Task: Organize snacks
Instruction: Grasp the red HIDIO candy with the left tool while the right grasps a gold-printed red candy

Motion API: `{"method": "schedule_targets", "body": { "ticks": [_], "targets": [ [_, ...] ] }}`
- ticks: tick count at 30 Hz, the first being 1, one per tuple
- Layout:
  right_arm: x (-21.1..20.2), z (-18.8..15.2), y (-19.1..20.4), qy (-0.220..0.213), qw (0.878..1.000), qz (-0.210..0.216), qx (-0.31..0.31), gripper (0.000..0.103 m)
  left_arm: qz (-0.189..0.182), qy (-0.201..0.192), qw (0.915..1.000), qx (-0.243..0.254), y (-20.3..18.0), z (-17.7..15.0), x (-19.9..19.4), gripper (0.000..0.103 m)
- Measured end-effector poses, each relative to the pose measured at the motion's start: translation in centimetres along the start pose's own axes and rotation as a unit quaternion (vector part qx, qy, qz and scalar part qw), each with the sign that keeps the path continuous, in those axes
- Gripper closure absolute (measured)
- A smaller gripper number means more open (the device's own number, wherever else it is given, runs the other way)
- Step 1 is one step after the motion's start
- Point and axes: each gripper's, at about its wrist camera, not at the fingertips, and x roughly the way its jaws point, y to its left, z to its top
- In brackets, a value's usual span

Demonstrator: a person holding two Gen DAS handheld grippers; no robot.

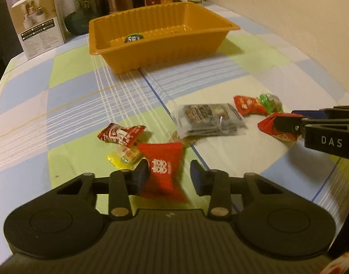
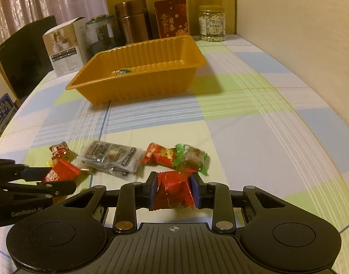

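Only the left wrist view shows the yellow candy (image 1: pixel 124 157) beside the left gripper (image 1: pixel 167 173); only the right wrist view shows the whole nut jar (image 2: pixel 212 22) against the far wall. The left gripper's jaws stand around a red candy (image 1: pixel 162 171): the left pad touches it, while a gap shows at the right pad, so the grip is not complete. The right gripper (image 2: pixel 174 190) clamps a crinkled red candy (image 2: pixel 174 191) between both pads. Loose on the checked tablecloth (image 2: pixel 254 125) lie a dark clear packet (image 2: pixel 111 157), a red wrapper (image 2: pixel 159 156) and a green candy (image 2: pixel 190 157), near the grippers. The orange tray (image 2: pixel 138 84) stands well beyond, holding one small dark round item (image 2: pixel 124 71). Behind it stand a white box (image 2: pixel 62 45), a copper canister (image 2: pixel 132 20) and a red tin (image 2: pixel 172 18).
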Motion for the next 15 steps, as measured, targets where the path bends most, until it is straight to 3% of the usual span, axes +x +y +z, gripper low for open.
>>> {"method": "schedule_targets", "body": {
  "ticks": [8,15],
  "targets": [
    [-0.11,-0.63,0.09,0.007,1.000,-0.003,-0.007,0.071,0.015,0.007,0.9998,-0.006,-0.56,-0.33,0.46,0.072],
    [0.44,-0.83,0.22,0.013,1.000,-0.009,-0.019,0.071,0.022,0.001,0.9994,-0.028,-0.59,-0.52,0.52,0.080]
  ]
}}
